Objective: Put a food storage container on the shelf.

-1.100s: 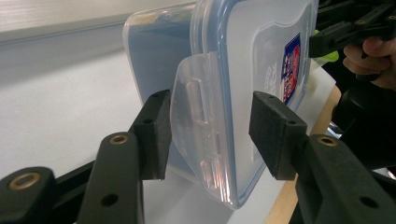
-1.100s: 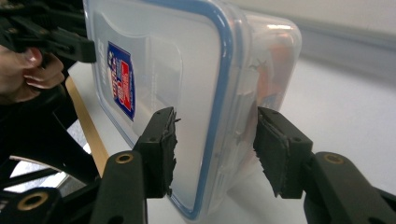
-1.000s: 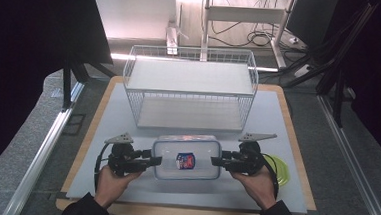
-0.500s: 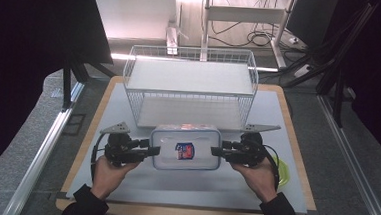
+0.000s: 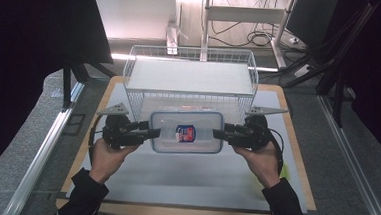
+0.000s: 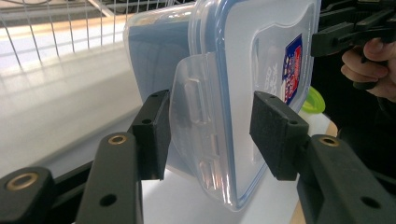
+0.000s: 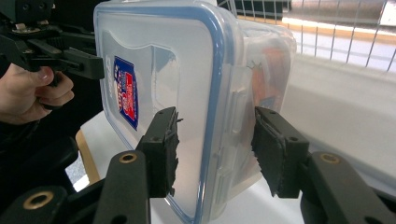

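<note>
Grippers are holding a clear lidded container (image 5: 186, 132) above the table (image 5: 189, 182), just before the wire basket (image 5: 190, 77). Left gripper (image 6: 208, 133) is clamping its side latch. Right gripper (image 7: 215, 149) is gripping the opposite lid edge.

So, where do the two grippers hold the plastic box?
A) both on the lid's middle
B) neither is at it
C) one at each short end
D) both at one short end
C: in the high view the left gripper and the right gripper meet opposite ends of the plastic box, jaws around each end's latch flap.
</note>
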{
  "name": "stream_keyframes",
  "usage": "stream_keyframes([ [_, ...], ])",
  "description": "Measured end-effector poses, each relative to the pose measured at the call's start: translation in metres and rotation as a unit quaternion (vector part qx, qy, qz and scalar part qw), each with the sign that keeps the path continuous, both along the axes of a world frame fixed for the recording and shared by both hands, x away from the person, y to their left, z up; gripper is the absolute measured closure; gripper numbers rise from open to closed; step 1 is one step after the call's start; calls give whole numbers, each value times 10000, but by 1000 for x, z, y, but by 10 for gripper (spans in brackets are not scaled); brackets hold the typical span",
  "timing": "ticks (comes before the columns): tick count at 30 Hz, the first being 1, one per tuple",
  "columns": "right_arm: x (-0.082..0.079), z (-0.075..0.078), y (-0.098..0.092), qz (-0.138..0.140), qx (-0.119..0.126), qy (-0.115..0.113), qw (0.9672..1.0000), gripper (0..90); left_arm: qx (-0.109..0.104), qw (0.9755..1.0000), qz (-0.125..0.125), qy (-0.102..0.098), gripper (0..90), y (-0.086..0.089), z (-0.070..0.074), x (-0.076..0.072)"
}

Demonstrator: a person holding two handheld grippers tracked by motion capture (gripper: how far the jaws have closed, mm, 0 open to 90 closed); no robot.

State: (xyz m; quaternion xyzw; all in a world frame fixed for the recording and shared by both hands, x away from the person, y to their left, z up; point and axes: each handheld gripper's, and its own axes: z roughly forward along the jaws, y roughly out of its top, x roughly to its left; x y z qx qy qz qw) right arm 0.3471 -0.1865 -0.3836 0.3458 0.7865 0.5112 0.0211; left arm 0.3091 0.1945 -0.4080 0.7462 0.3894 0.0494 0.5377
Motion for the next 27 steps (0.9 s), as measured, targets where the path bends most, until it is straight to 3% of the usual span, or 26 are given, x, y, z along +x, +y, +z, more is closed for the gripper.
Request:
stream_keyframes([
  [9, 14, 25, 4, -15, 20, -208, 9998, 520, -34, 9999, 13, -138, 490, 4, 23, 15],
  [27, 44, 67, 9, -97, 182, -356, 9992, 520, -4, 9994, 10, -337, 486, 10, 72, 51],
])
